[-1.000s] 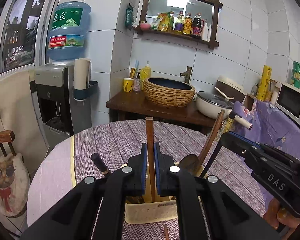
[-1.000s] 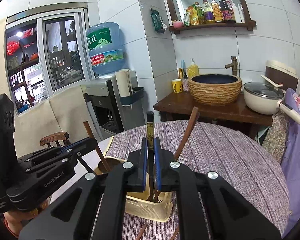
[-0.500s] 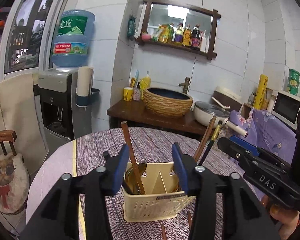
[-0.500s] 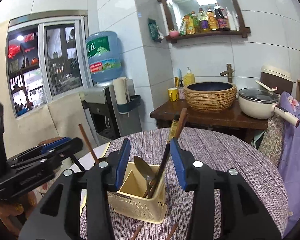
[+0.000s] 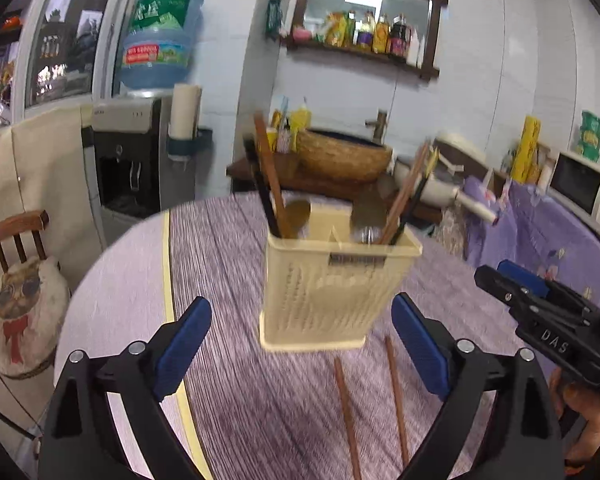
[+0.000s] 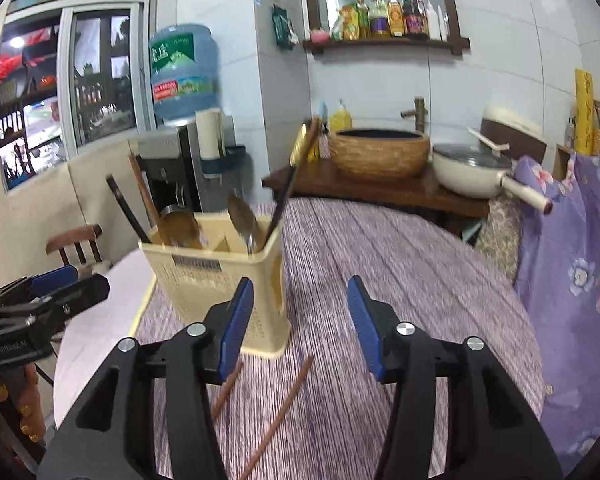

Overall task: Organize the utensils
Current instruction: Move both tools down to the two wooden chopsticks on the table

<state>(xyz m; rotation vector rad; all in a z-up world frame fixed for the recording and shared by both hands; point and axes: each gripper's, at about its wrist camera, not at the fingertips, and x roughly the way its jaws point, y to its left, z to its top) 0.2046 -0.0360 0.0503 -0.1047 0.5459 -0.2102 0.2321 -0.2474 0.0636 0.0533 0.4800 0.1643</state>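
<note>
Chopsticks (image 5: pixel 396 396) lie flat on the purple striped tablecloth (image 5: pixel 228 264), two brown sticks just in front of the cream utensil basket (image 5: pixel 332 284), their long axes running roughly from the camera toward the basket, slightly splayed. In the basket, more chopsticks and spoons stand handle-up, one bunch leaning left, the other right. The left gripper (image 5: pixel 300 348) has just been opening; its blue pads stand wide apart with nothing gripped, the basket framed beyond them. The right gripper (image 6: pixel 300 320) has also just been opening, about half spread, empty, with the basket's corner behind its left pad.
</note>
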